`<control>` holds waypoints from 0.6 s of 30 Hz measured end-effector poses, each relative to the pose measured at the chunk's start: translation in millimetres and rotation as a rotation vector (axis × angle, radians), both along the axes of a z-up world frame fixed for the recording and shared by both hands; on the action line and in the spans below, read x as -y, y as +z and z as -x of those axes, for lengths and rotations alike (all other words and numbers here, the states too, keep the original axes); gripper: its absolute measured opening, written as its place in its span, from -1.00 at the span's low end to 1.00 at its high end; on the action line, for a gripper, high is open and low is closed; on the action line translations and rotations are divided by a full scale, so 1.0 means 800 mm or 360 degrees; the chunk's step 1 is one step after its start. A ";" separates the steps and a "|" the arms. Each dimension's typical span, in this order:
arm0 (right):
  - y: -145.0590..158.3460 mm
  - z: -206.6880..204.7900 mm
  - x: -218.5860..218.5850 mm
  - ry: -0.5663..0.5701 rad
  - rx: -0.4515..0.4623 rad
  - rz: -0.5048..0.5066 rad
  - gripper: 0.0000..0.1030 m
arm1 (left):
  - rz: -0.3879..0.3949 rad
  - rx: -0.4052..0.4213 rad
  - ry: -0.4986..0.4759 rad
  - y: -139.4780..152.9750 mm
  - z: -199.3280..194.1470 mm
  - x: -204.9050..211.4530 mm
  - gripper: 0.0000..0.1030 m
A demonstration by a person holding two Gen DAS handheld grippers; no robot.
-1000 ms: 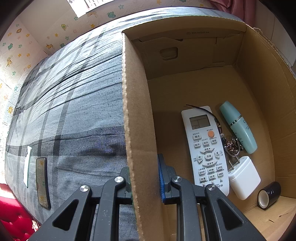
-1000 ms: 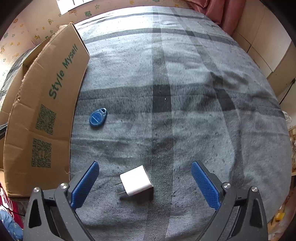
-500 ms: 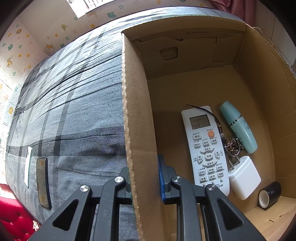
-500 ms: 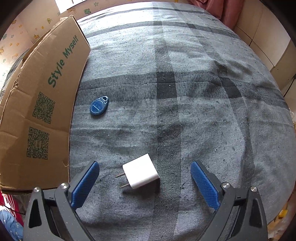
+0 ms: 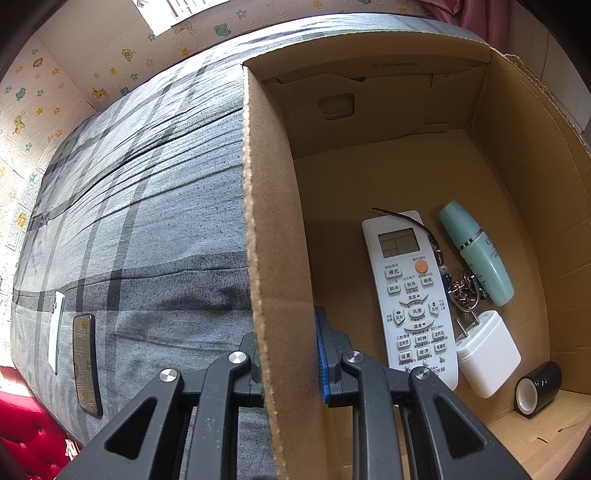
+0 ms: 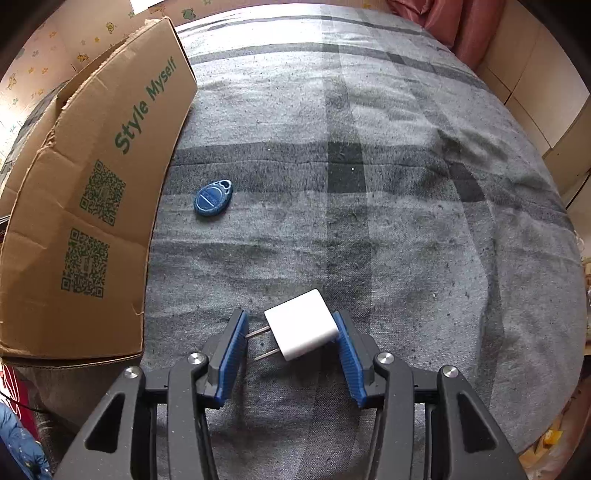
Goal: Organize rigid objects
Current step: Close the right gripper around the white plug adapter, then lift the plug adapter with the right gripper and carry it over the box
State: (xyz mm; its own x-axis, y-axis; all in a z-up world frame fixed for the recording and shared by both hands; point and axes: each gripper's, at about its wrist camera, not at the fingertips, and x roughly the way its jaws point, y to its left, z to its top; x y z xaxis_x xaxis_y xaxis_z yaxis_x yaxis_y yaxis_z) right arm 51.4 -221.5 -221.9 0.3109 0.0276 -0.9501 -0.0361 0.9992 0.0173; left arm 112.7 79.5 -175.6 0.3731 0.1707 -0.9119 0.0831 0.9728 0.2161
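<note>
A white plug charger [image 6: 303, 328] lies on the grey checked bedspread [image 6: 369, 184], prongs pointing left. My right gripper [image 6: 291, 347] is closing around it: the right pad meets its far corner and the left pad meets the prong tips. A blue key fob [image 6: 213, 199] lies further off, near the cardboard box [image 6: 92, 206]. My left gripper [image 5: 288, 354] is shut on the box's left wall [image 5: 273, 221], one pad on each side. Inside the box lie a white remote [image 5: 410, 291], a teal bottle [image 5: 476, 254], keys [image 5: 463, 291], another white charger [image 5: 487, 354] and a black tape roll [image 5: 537, 387].
Two phones [image 5: 86, 369] lie near the bed's left edge in the left wrist view. Patterned wallpaper [image 5: 55, 92] stands behind the bed. A pink curtain [image 6: 461, 26] and pale cupboards [image 6: 535, 85] stand beyond the bed's far right.
The right gripper's jaws have gone from wide apart to close against the white charger, which now sits between the pads. The left gripper and the box look unchanged.
</note>
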 end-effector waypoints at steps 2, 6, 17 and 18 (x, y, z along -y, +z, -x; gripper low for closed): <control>0.003 0.000 -0.003 0.0004 0.0010 0.0009 -0.01 | -0.0002 0.0000 0.0000 0.000 0.000 0.000 -0.59; 0.013 -0.001 -0.009 0.0018 0.0037 0.0031 -0.01 | 0.0001 0.0001 0.0001 0.001 0.000 0.000 -0.59; 0.051 -0.007 -0.003 0.0026 0.0100 0.0034 -0.01 | 0.0006 0.0000 0.0001 0.000 0.000 -0.001 -0.59; 0.055 -0.007 -0.004 0.0028 0.0105 0.0034 -0.01 | 0.0007 0.0000 0.0002 0.000 0.000 -0.001 -0.59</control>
